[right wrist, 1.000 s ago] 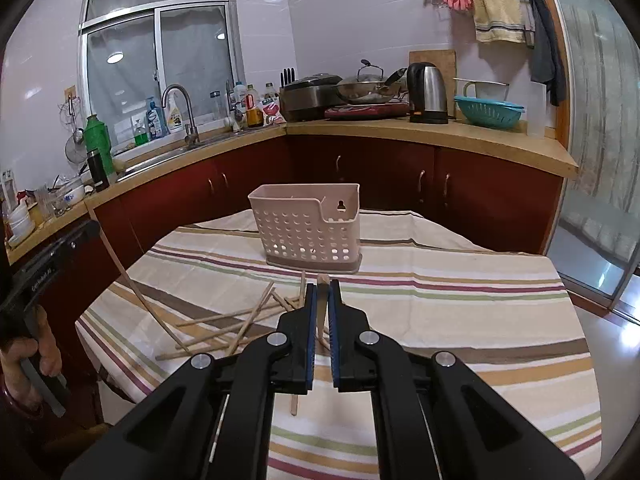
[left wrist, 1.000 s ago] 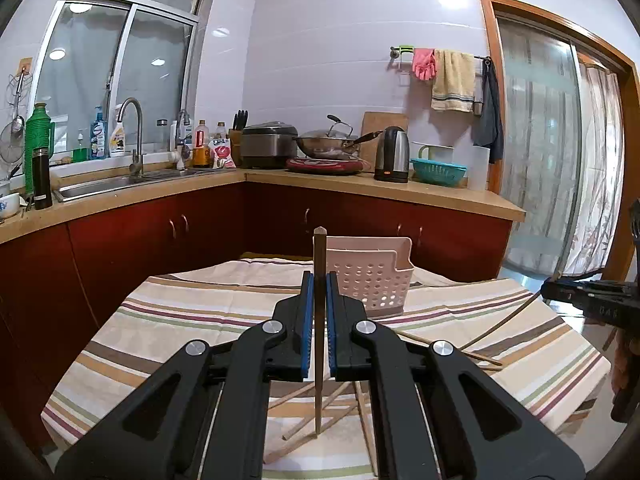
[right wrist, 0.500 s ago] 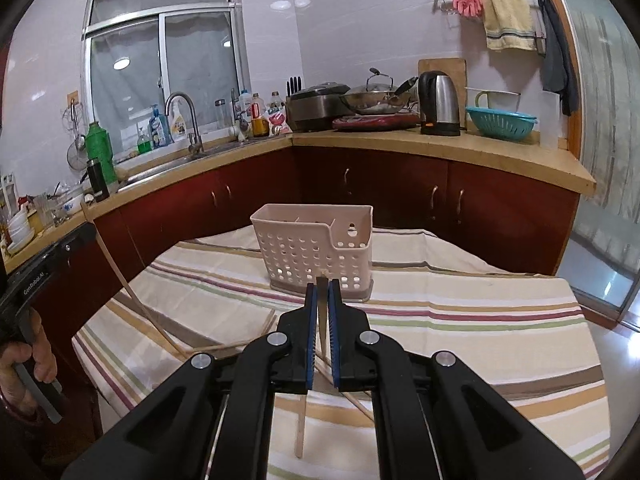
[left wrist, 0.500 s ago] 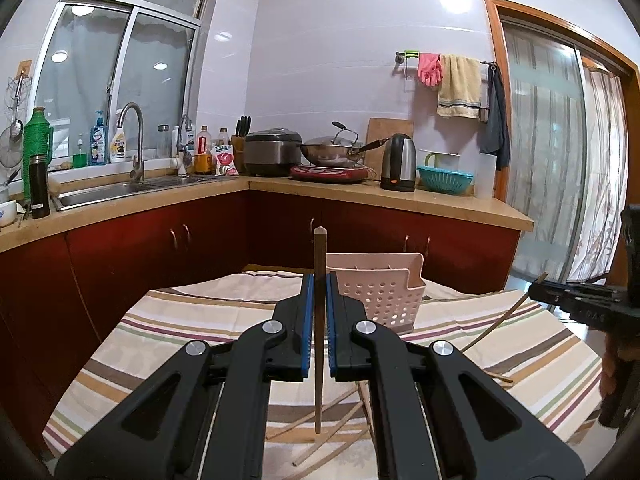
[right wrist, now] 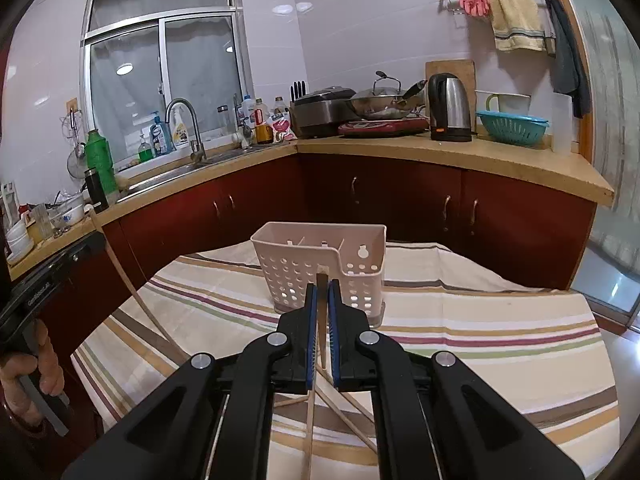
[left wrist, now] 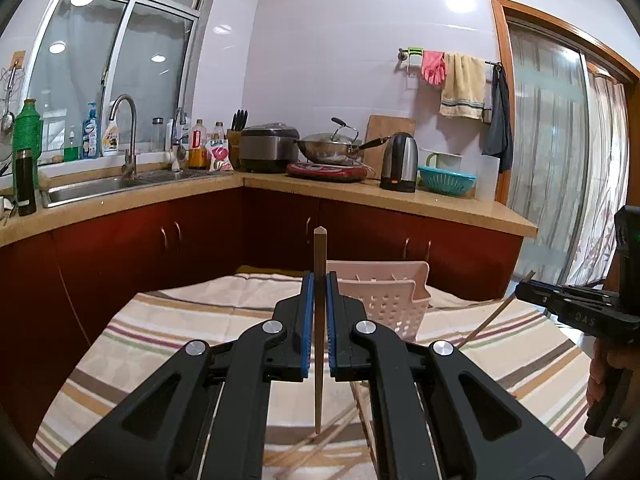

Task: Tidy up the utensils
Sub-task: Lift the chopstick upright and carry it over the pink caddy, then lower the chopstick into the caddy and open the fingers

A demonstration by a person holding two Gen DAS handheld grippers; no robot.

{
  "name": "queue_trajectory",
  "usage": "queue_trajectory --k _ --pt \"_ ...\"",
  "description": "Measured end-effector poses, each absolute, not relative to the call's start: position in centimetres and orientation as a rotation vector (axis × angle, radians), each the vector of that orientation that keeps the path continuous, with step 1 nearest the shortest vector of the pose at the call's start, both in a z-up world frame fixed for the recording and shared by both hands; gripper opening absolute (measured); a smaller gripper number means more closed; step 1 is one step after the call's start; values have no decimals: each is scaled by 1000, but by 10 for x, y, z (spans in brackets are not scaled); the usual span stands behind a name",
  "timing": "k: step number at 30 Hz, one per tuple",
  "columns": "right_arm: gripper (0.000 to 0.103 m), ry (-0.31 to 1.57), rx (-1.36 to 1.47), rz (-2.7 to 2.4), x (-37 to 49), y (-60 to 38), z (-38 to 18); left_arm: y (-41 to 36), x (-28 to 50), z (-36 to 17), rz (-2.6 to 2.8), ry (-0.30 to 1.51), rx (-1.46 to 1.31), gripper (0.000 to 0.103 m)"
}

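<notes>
Left wrist view: our left gripper (left wrist: 319, 288) has its jaws clamped on an upright chopstick (left wrist: 319, 320), the pink caddy (left wrist: 390, 304) just beyond on the striped counter (left wrist: 168, 328). Our right gripper (right wrist: 321, 300) likewise pinches a second chopstick (right wrist: 320, 322) before the caddy (right wrist: 320, 268). We judge it best to carry each stick above the rim, keep it vertical, and release it over one compartment, clear of the loose chopsticks (right wrist: 348, 420) below.

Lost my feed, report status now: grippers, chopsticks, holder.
Left gripper and right gripper each shut on one chopstick. Pink holder ahead, path clear. Loose chopsticks on tablecloth.
</notes>
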State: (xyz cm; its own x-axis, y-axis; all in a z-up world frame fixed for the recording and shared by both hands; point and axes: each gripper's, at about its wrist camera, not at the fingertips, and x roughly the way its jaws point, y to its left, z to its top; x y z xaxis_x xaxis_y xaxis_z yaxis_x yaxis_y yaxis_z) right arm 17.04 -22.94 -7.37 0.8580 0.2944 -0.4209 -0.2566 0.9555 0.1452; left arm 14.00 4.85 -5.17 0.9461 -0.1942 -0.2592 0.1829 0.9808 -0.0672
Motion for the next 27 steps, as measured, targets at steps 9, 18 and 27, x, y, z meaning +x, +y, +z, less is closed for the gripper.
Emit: queue_trajectory --k 9,18,27 --pt "6 381 76 288 180 -250 -21 38 164 -8 -231 184 -30 6" --pt "6 348 75 287 218 -262 19 16 207 43 -254 102 -15 7" --pt "6 372 76 283 259 -259 15 -1 264 51 -233 91 -28 7"
